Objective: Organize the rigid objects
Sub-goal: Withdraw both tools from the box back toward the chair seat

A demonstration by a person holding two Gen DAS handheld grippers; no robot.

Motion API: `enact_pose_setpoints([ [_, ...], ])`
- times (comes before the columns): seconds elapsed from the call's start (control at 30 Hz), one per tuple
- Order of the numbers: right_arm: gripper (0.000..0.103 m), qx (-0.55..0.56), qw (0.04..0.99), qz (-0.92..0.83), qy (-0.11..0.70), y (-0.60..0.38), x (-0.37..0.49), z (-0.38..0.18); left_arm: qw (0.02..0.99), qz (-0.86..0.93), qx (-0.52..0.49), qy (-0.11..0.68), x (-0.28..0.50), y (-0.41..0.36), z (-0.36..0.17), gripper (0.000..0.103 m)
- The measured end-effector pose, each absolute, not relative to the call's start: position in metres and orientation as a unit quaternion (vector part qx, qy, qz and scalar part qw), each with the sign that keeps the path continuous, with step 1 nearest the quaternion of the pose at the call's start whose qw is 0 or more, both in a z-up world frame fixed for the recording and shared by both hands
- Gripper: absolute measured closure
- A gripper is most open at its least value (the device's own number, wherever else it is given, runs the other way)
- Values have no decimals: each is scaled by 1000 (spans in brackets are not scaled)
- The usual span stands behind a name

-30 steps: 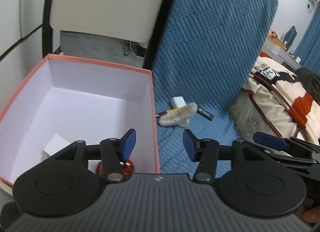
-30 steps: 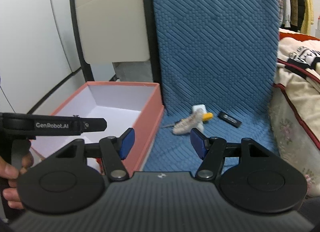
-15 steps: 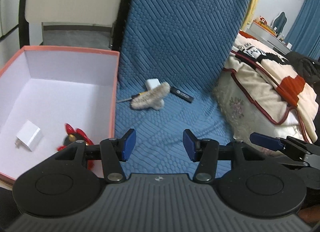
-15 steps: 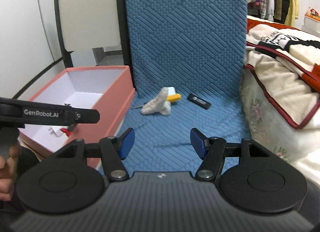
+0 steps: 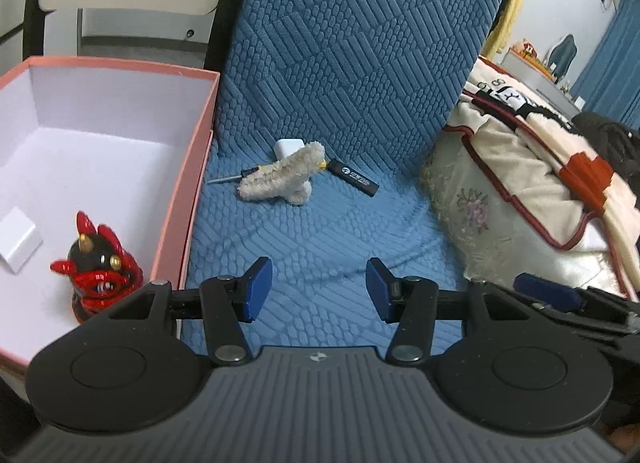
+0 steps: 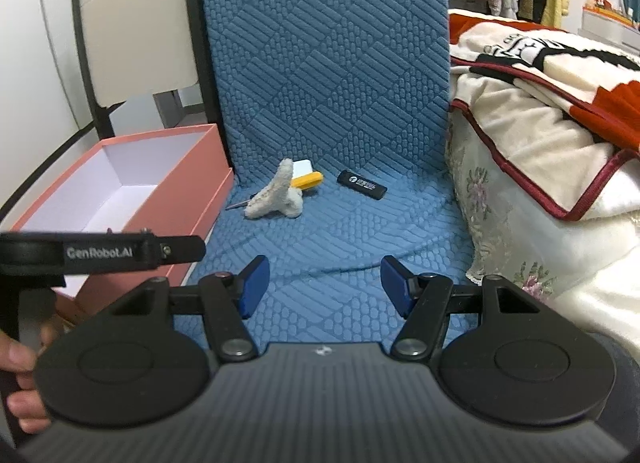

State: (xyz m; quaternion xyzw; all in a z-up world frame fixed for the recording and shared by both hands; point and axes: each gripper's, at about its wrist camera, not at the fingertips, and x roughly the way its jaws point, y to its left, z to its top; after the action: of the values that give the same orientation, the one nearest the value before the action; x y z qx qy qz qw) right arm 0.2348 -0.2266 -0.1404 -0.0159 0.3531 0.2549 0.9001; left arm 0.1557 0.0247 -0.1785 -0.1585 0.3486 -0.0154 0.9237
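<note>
Blue fingers of left gripper (image 5: 316,289) and right gripper (image 6: 322,285) released, nothing between. Ahead on blue seat cover (image 5: 320,243): black stick (image 5: 353,177), rigid, light, slick; best pinched across narrow sides mid-length. Screwdriver (image 5: 228,178) and white block (image 5: 287,145) half buried under fuzzy sock-like piece (image 5: 280,177), probably soft. Red figurine (image 5: 96,263) and white cube (image 5: 16,239) already in pink box (image 5: 188,191). Versus a second ago: both views swung off box toward pile, closer, lower.
</note>
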Motion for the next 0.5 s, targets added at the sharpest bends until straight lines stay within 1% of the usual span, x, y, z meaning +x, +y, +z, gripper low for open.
enact_pose_setpoints([
  [0.3, 39, -10, 897, 251, 364, -218, 263, -152, 931, -23, -117, 346, 193, 29, -181, 45],
  [0.5, 39, -8, 891, 257, 373, -211, 289, -162, 929, -35, -131, 345, 225, 36, -183, 45],
])
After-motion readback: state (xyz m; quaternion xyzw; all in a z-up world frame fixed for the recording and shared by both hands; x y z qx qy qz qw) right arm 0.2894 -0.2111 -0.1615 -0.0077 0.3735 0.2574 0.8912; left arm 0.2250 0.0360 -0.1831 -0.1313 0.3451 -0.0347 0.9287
